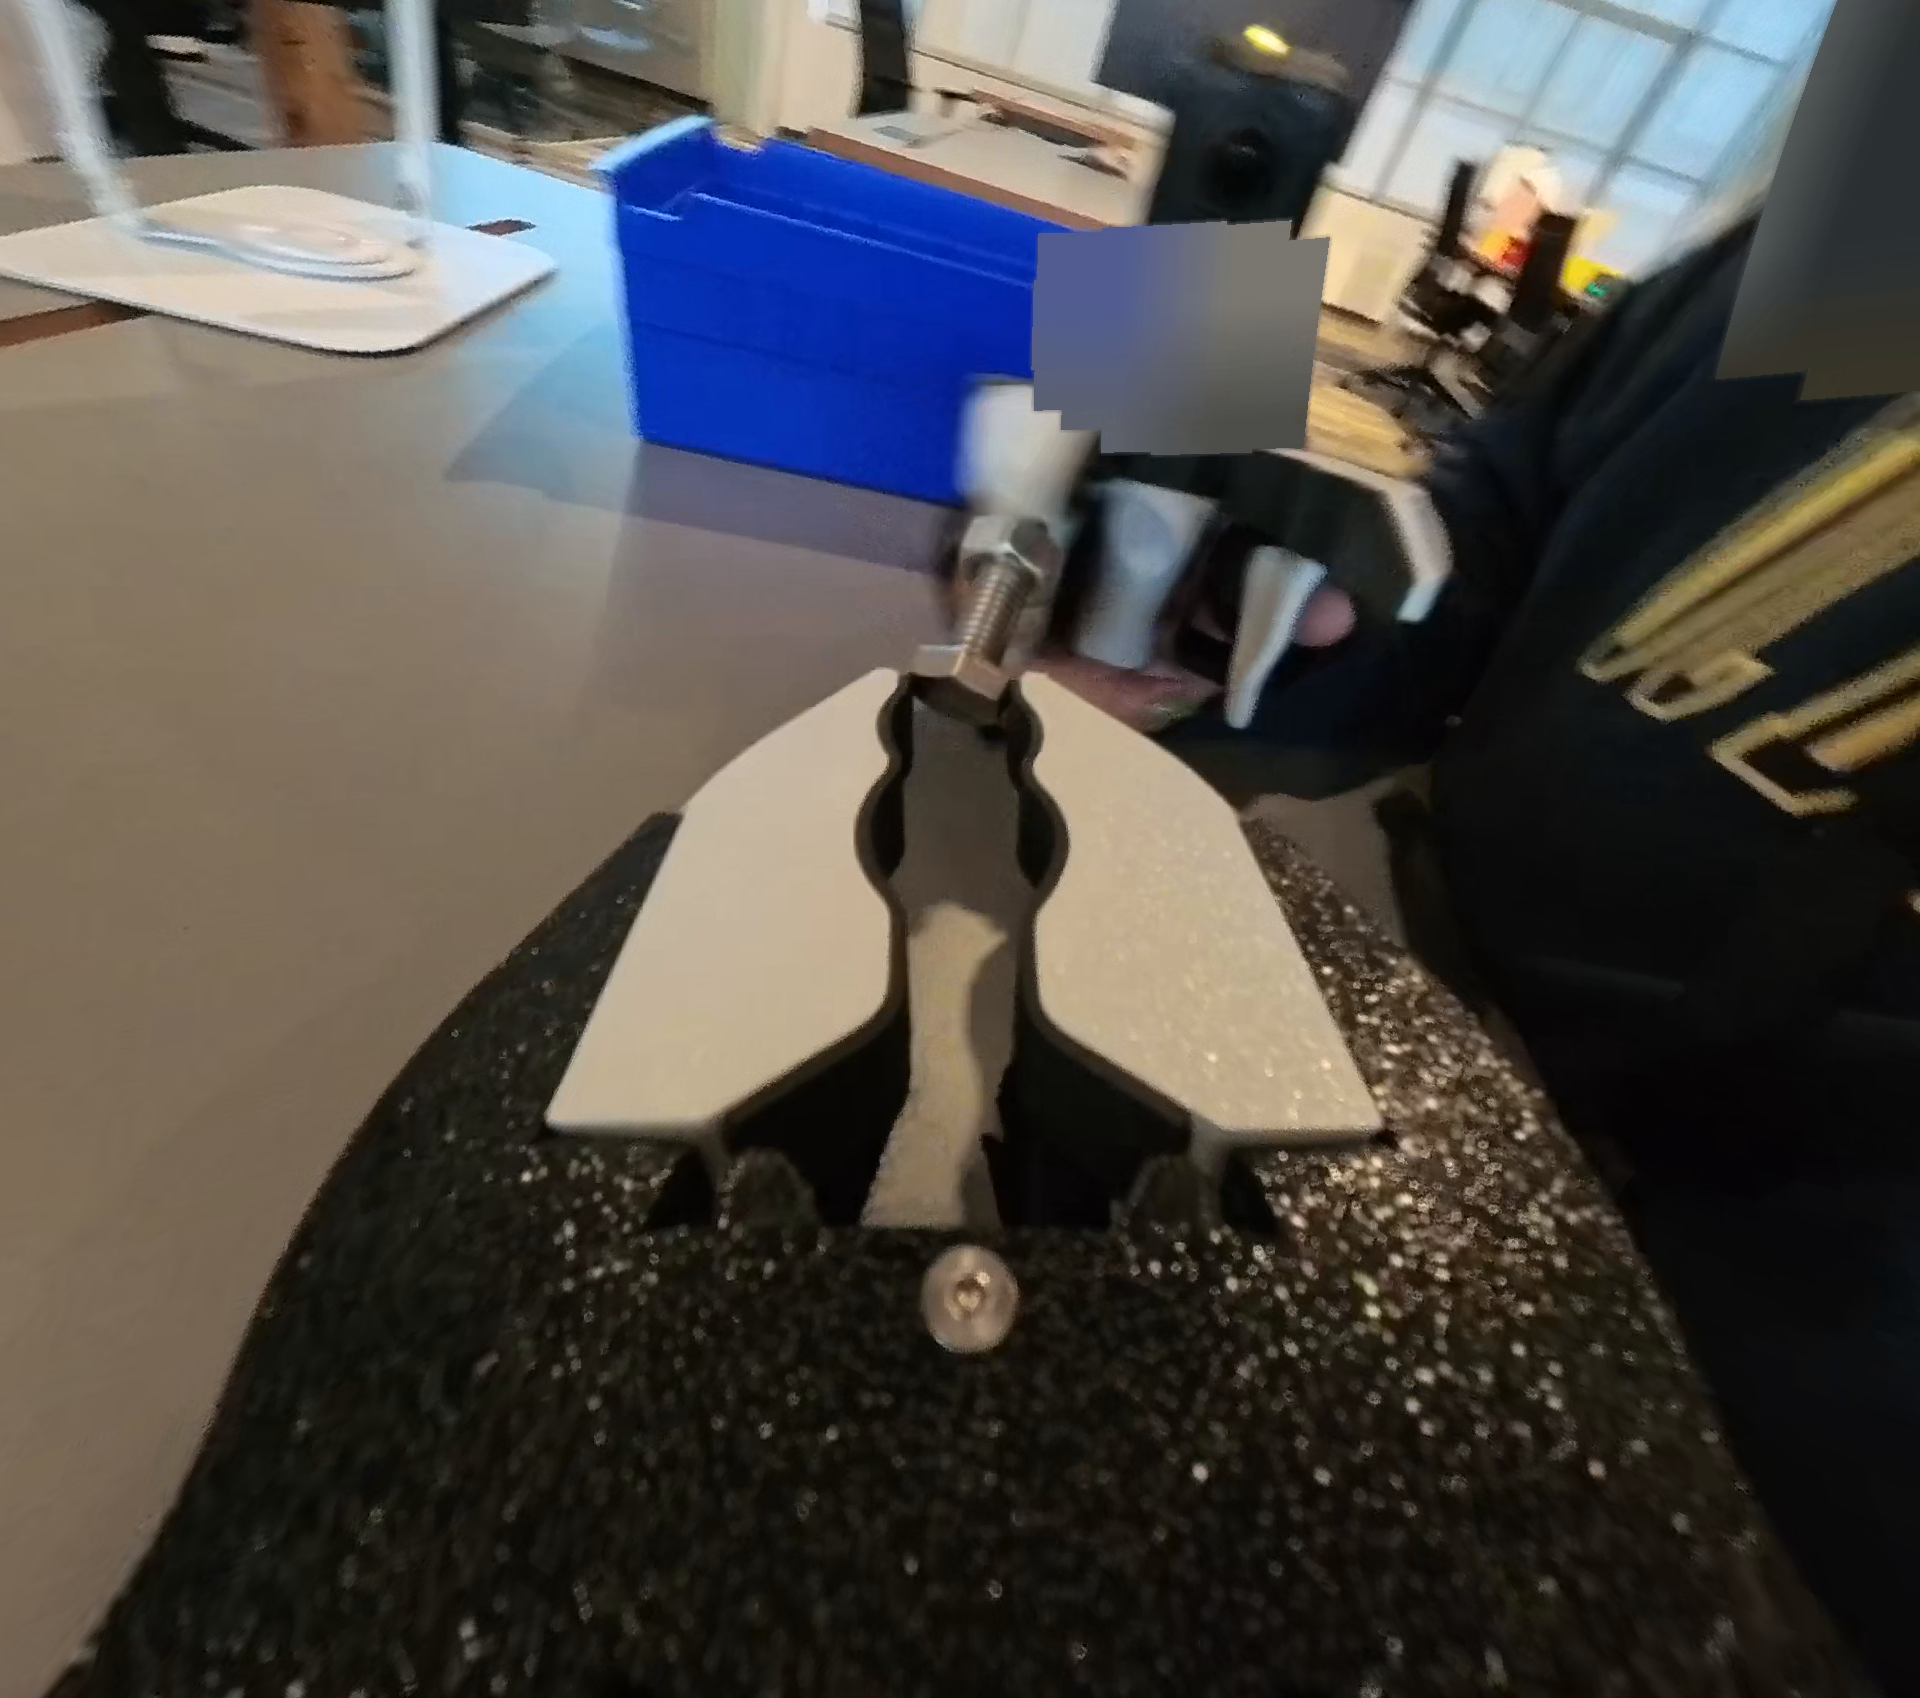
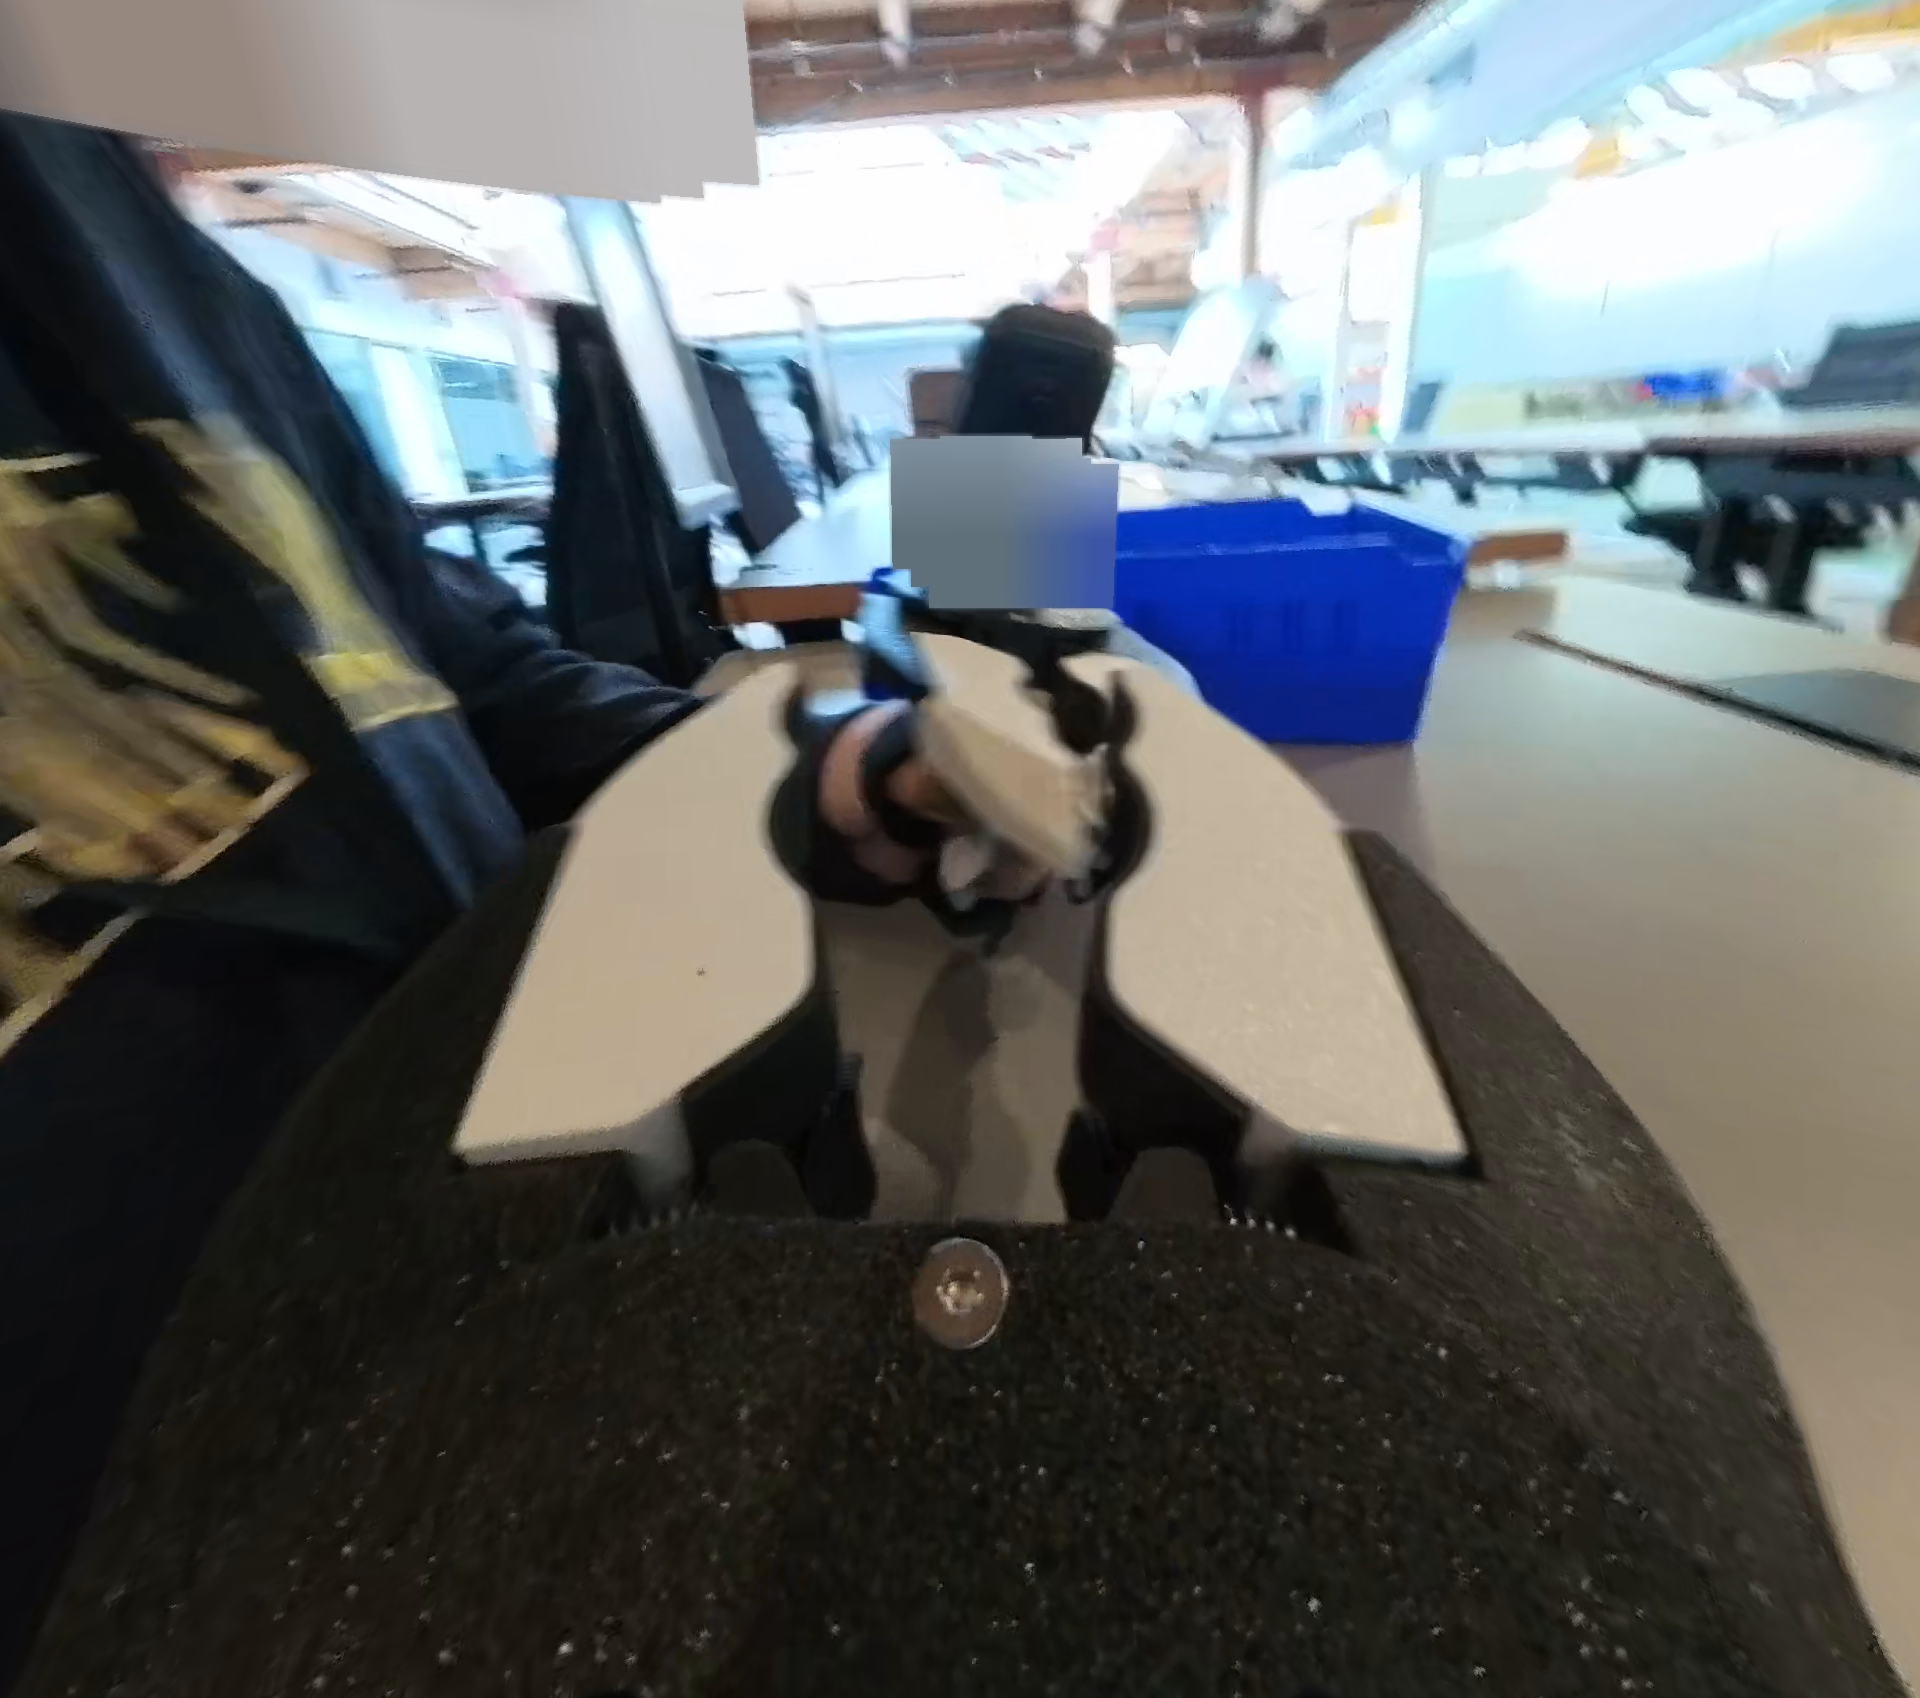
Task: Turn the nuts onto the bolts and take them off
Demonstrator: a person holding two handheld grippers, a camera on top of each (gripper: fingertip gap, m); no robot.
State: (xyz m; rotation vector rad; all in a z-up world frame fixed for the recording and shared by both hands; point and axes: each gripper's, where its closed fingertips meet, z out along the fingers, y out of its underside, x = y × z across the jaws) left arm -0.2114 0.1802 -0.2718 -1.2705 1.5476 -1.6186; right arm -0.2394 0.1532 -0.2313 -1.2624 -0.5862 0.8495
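Grey tabletop point(image 1: 312, 609) in an open office, and your bolt point(image 1: 971, 614) is up in the air over it, head pinched tight in the left gripper point(image 1: 958, 698), threaded shank running straight out away from that claw toward your right one. The nut point(image 1: 1003, 549) sits at the far end of the shank, with the right gripper point(image 1: 1023, 495) clamped around it as far as the blur lets me tell. Blue bin point(image 1: 831, 329) sits well behind. Judging by that, twist around the shank axis.

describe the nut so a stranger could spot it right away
Start at the blue bin on the grey table. In front of it, the left tool grips a bolt by its head. The nut is the silver hexagon near the threaded shaft's far end.
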